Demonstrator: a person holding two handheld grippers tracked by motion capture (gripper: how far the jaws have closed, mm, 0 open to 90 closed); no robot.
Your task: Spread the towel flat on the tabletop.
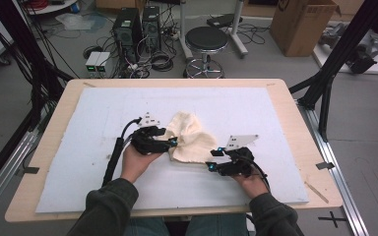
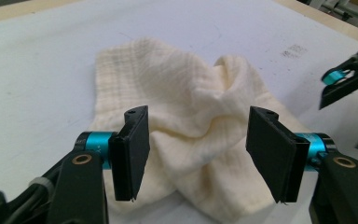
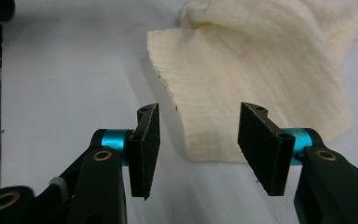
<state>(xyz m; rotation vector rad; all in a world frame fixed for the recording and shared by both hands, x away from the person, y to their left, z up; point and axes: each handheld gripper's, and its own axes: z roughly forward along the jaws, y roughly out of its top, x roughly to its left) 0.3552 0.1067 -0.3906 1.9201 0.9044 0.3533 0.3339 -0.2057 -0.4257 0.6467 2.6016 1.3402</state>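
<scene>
A crumpled cream cloth [image 1: 189, 137] is lying near the middle of the white mat [image 1: 78, 162] that is covering the wooden tabletop [image 1: 295, 103]. The cloth is bunched, with a raised fold running through its centre (plain in the left gripper view), and one flatter corner is spreading toward the person's side.

The left gripper [image 1: 170, 141] is sitting at the cloth's left edge in the high view. In its own view its jaws are standing wide apart with the cloth [image 2: 196, 126] bulging up between and behind them; the pads [image 2: 137, 149] are not pressing on the fabric, so the left gripper is open and gripping nothing. The far tip of the other gripper is showing at that view's right edge.

The right gripper [image 1: 215, 158] is hovering just beside the cloth's lower right corner in the high view. In its own view the jaws are parted, and the flat corner of the cloth [image 3: 261, 79] is lying on the mat just ahead of the gap between them. Neither pad [image 3: 147, 149] is touching it; this gripper is likewise open and empty.

Both hands are holding their grippers low over the mat, with dark sleeves [image 1: 108, 206] entering from the near edge. A black stool [image 1: 205, 42] and a cardboard box [image 1: 300, 24] are standing on the floor beyond the tabletop.
</scene>
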